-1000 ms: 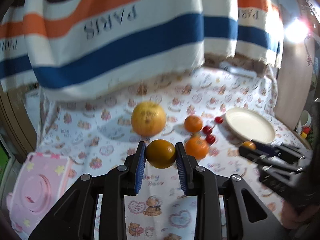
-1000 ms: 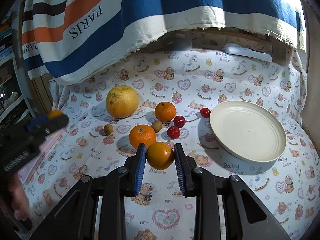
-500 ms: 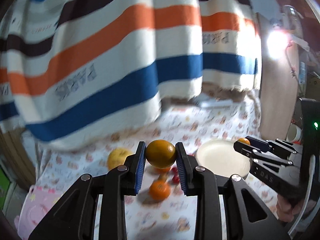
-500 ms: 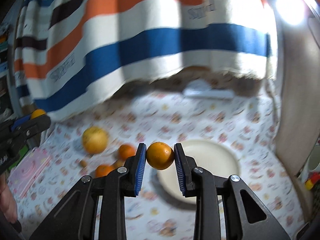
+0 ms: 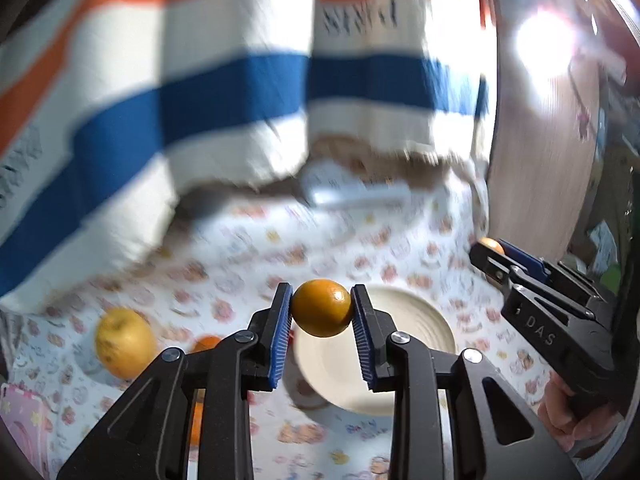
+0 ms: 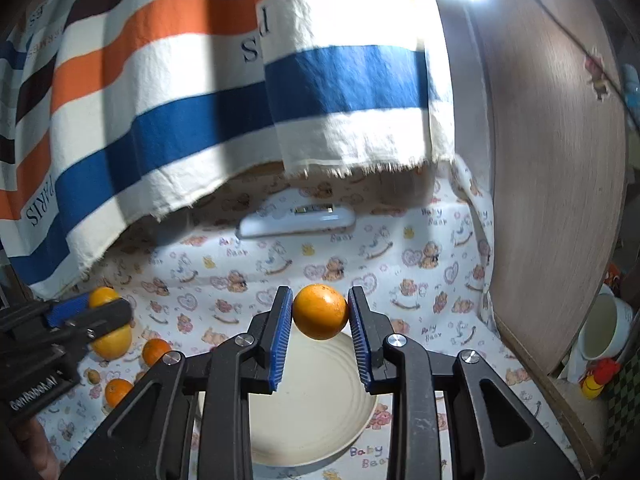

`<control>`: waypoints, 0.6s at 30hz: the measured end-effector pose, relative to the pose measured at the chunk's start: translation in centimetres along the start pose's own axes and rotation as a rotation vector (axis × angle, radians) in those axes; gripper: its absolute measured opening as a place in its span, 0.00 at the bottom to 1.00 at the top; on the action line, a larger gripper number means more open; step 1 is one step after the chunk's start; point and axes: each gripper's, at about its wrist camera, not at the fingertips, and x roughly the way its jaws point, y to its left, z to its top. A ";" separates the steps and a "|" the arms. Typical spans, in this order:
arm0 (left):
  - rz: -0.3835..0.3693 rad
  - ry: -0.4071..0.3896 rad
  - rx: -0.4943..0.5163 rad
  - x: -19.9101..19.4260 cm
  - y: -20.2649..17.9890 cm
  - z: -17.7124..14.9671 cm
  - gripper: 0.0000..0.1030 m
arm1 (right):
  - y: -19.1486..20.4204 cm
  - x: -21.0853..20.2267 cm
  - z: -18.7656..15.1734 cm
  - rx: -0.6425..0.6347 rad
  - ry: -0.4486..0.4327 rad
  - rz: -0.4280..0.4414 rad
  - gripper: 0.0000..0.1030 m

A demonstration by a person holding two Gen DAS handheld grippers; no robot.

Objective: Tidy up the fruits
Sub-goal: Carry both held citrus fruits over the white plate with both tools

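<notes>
**Two oranges carried above the plate**

The left hand-held gripper clamps an orange between its blue pads by the fruit's widest part, so the round skin cannot roll out. The right hand-held gripper grips a second orange likewise. Both fruits hang over the cream plate, the likely drop point. A large yellow fruit and small oranges remain on the patterned bench, well left of the plate.

Orange fruit, cream plate, blue-orange-white striped cloth, bear-print tablecloth
</notes>
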 end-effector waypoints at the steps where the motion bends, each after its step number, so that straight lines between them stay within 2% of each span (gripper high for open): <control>1: -0.003 0.014 0.000 0.6 -0.3 -0.2 0.28 | -0.2 0.7 -0.3 -0.006 0.026 0.005 0.29; 7: -0.016 0.128 -0.007 5.2 -1.9 -0.8 0.28 | -2.2 4.0 -1.8 0.004 0.157 0.025 0.29; 11: -0.026 0.235 0.084 8.9 -3.3 -1.6 0.28 | -3.3 5.7 -2.3 0.029 0.239 0.065 0.29; 14: -0.047 0.293 0.047 10.8 -2.9 -2.3 0.28 | -3.5 6.9 -2.7 0.018 0.284 0.054 0.29; 18: -0.028 0.312 0.040 12.0 -2.6 -3.1 0.28 | -3.8 8.8 -3.7 0.006 0.366 0.016 0.29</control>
